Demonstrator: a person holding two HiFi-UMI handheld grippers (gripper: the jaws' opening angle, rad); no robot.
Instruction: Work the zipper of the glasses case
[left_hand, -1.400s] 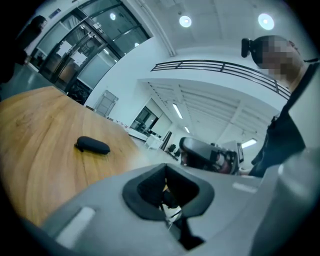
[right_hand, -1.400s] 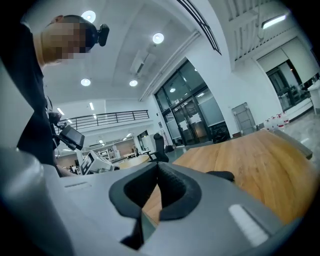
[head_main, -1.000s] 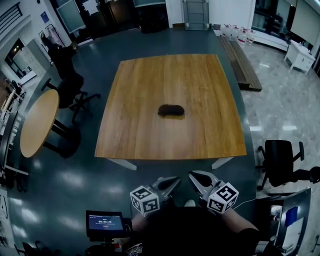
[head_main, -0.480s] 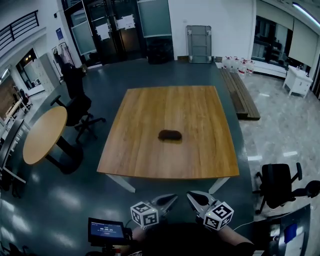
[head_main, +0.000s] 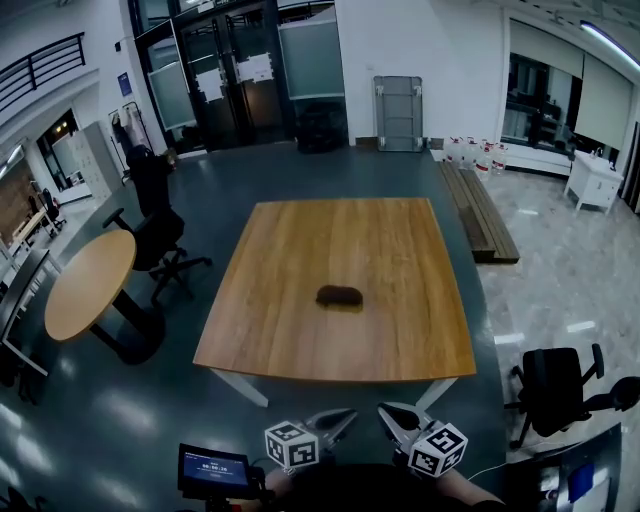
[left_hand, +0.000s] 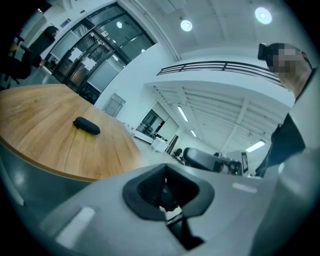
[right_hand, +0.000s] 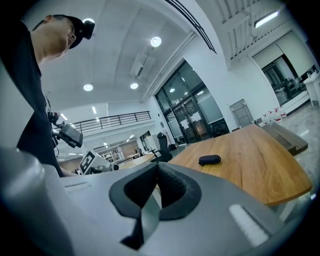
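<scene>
A small dark glasses case (head_main: 340, 296) lies alone near the middle of the square wooden table (head_main: 300, 340). The same case (left_hand: 86, 125) shows far off in the left gripper view, and the case (right_hand: 209, 160) again in the right gripper view. My left gripper (head_main: 345, 415) and right gripper (head_main: 388, 411) hang close to my body, short of the table's near edge, both shut with nothing between the jaws. In the gripper views the left gripper (left_hand: 167, 200) and right gripper (right_hand: 156, 192) have their pads pressed together.
A round wooden table (head_main: 85, 285) stands at the left with a black office chair (head_main: 155, 235) beside it. Another black chair (head_main: 558, 385) sits at the right of the square table. A wooden bench (head_main: 480, 215) runs along the far right. A small screen (head_main: 212, 468) is at my lower left.
The head view has tilted up: the table and case sit lower in the picture and more of the room's far wall shows. Both grippers stay shut by my body.
</scene>
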